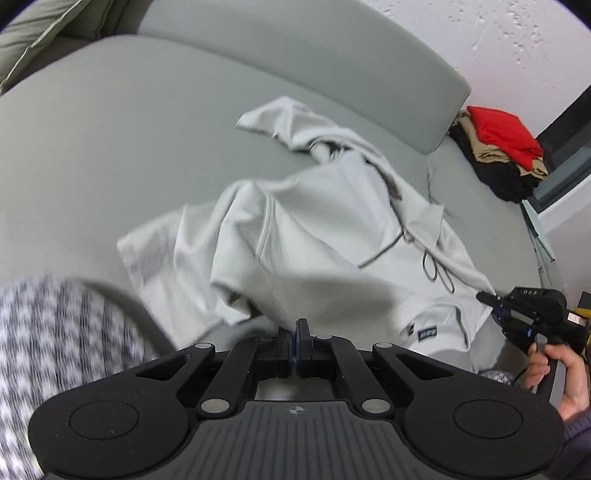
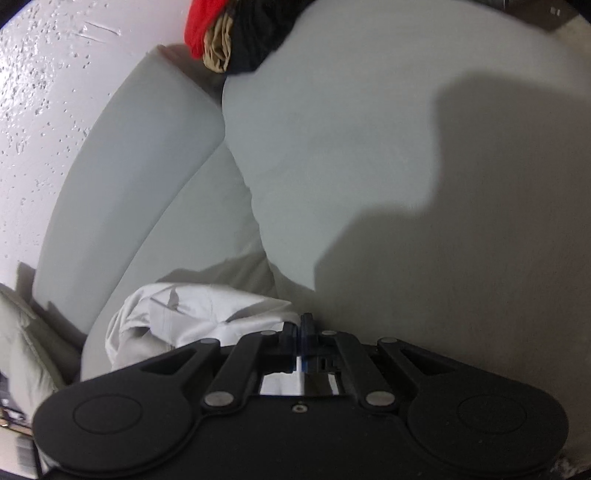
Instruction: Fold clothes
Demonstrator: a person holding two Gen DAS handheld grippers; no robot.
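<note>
Left tongs sit nearest the left wrist camera, black fingers pressed together, pinching the near edge of the pale grey hooded sweatshirt. Fabric rises straight off the fingertips, so that edge is lifted.

Right tongs likewise pressed together in their own view, pinching a bunched fold of the same pale grey cloth, which trails off to the left of the fingers. In the left view the right tongs show at the sweatshirt's right edge, held by the person's right hand.

Blurred black-and-white checked fabric fills the near left corner; cannot tell what it is.

Sweatshirt lies crumpled across the middle of the grey upholstered sofa seat: hood and dark drawcord toward the right, one sleeve stretched away toward the backrest, small dark label near the hem.

Beyond it, the grey sofa back cushion. At its far right end, a stack of folded clothes: red on top, tan, then black beneath. Same stack at the top of the right view.

White textured wall behind.
</note>
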